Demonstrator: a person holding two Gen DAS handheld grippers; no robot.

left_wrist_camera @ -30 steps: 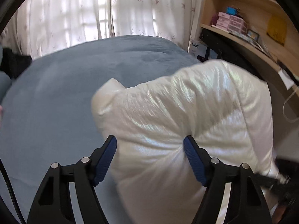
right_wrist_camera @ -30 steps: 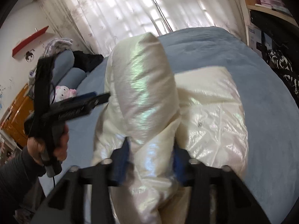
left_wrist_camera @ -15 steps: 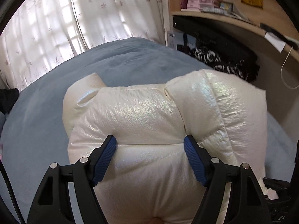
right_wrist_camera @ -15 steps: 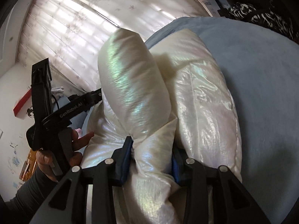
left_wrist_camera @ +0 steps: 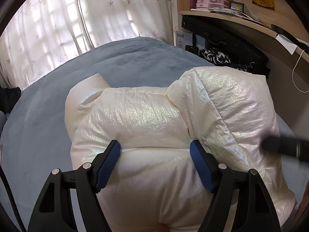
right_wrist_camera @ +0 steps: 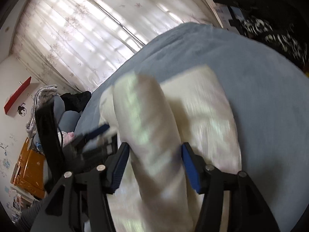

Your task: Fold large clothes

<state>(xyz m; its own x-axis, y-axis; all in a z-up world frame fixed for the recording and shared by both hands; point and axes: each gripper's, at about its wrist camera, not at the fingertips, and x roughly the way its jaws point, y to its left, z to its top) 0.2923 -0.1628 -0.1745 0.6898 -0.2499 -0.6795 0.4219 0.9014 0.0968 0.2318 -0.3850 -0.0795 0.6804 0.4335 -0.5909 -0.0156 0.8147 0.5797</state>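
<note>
A puffy pearl-white jacket (left_wrist_camera: 144,116) lies bunched on the blue bed (left_wrist_camera: 48,116). My left gripper (left_wrist_camera: 154,152) is shut on a thick fold at the jacket's near edge, with both blue pads pressed into the padding. In the right wrist view, which is blurred by motion, a long rolled part of the jacket (right_wrist_camera: 146,125) runs between the jaws of my right gripper (right_wrist_camera: 154,154). Those jaws are opening and the pads look just off the fabric. One of the left gripper's fingers (right_wrist_camera: 100,129) shows at the jacket's left side. A dark blur (left_wrist_camera: 285,148) at the right edge is the right gripper.
White curtains (left_wrist_camera: 87,19) hang behind the bed. A wooden desk shelf (left_wrist_camera: 241,19) with small boxes and a black bag (left_wrist_camera: 222,38) stand to the right. Pillows and clothes (right_wrist_camera: 63,106) pile at the bed's left end, near an orange cabinet (right_wrist_camera: 27,170).
The raised jacket part has come down onto the bed. My right gripper's jaws have widened off the roll they pinched, and that view is now blurred. The left gripper swung right, then held still.
</note>
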